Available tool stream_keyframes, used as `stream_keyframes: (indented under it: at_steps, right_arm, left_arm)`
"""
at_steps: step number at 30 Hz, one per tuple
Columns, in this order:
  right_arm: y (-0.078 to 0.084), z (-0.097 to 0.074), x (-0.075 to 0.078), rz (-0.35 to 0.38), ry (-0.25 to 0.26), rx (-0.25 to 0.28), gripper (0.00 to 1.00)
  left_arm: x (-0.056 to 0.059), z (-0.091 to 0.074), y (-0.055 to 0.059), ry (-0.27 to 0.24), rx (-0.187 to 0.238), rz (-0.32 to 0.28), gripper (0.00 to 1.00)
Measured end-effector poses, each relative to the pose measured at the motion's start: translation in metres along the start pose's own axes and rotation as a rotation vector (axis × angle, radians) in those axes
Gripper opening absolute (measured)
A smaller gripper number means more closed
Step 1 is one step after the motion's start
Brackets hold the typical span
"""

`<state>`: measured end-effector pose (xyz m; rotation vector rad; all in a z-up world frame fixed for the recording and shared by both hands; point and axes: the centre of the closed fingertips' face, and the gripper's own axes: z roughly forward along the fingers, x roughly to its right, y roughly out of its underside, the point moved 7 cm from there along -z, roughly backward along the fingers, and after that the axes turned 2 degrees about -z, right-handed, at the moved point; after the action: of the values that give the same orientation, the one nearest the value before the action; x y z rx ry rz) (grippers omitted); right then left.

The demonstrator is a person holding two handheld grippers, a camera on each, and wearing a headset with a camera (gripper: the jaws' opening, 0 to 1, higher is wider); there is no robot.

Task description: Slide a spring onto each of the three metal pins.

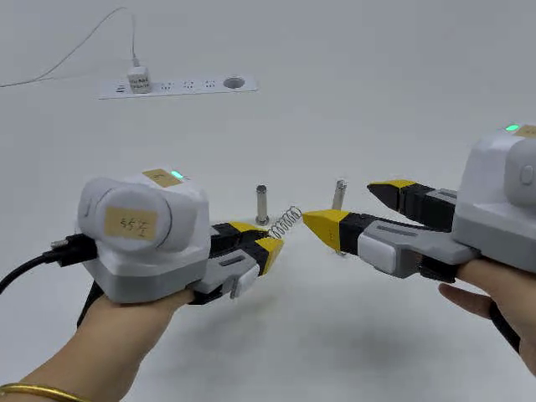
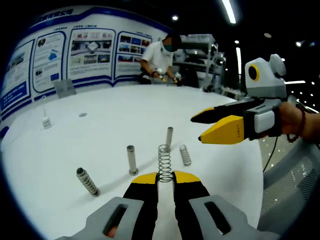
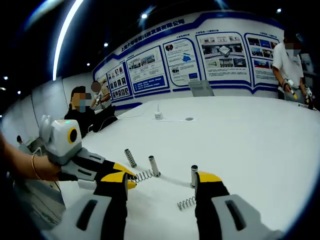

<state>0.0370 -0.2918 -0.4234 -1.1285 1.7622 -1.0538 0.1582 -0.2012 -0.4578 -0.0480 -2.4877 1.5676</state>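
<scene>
White tabletop (image 1: 352, 100); left gripper (image 2: 165, 176) held level, fingers pinching a spring (image 2: 164, 159); right gripper (image 3: 162, 176) angled inward, fingers spread apart.

Our right tongs (image 3: 162, 178) gape wide over the white bench (image 3: 240, 145), with a loose spring (image 3: 186, 203) lying between them. The left tongs (image 3: 129, 176) pinch a second spring (image 3: 144, 175) beside 1 bare pin (image 3: 153, 166). Another bare pin (image 3: 194, 176) stands nearby, and a sleeved pin (image 3: 130, 158) stands behind.
</scene>
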Motion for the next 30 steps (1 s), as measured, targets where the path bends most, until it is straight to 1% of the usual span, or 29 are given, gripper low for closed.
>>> stream_keyframes:
  at_steps: [3, 9, 12, 13, 15, 17, 19, 20, 24, 26, 28, 30]
  right_arm:
    - [-0.002, 0.001, -0.005, 0.037, -0.029, 0.018, 0.54]
    - [-0.008, 0.004, -0.014, 0.082, -0.077, 0.053, 0.49]
    - [-0.011, 0.006, -0.019, 0.114, -0.108, 0.069, 0.44]
    - [-0.013, 0.007, -0.021, 0.126, -0.124, 0.073, 0.43]
    - [-0.015, 0.008, -0.025, 0.148, -0.143, 0.078, 0.40]
    - [-0.016, 0.008, -0.027, 0.165, -0.155, 0.086, 0.37]
    - [-0.018, 0.010, -0.031, 0.215, -0.178, 0.103, 0.36]
    - [-0.018, 0.010, -0.032, 0.229, -0.187, 0.104, 0.34]
    - [-0.019, 0.011, -0.036, 0.269, -0.208, 0.113, 0.30]
    - [-0.019, 0.011, -0.038, 0.317, -0.228, 0.124, 0.28]
    - [-0.019, 0.011, -0.038, 0.347, -0.240, 0.130, 0.26]
    - [-0.019, 0.011, -0.039, 0.356, -0.248, 0.131, 0.24]
  left_arm:
    - [0.001, -0.006, -0.003, -0.002, 0.043, -0.001, 0.11]
    - [0.004, -0.013, -0.005, 0.005, 0.073, 0.000, 0.11]
    - [0.008, -0.018, -0.010, 0.004, 0.099, 0.003, 0.11]
    - [0.009, -0.020, -0.013, 0.000, 0.116, 0.009, 0.11]
    - [0.013, -0.023, -0.017, 0.006, 0.139, 0.008, 0.11]
    - [0.015, -0.026, -0.019, 0.009, 0.153, 0.006, 0.11]
    - [0.017, -0.028, -0.022, 0.011, 0.168, 0.005, 0.11]
    - [0.018, -0.030, -0.023, 0.015, 0.180, 0.003, 0.11]
    - [0.020, -0.035, -0.026, 0.019, 0.196, 0.010, 0.11]
    - [0.022, -0.037, -0.027, 0.029, 0.210, 0.008, 0.11]
    - [0.023, -0.038, -0.027, 0.032, 0.216, 0.011, 0.11]
    - [0.025, -0.039, -0.027, 0.034, 0.215, 0.014, 0.11]
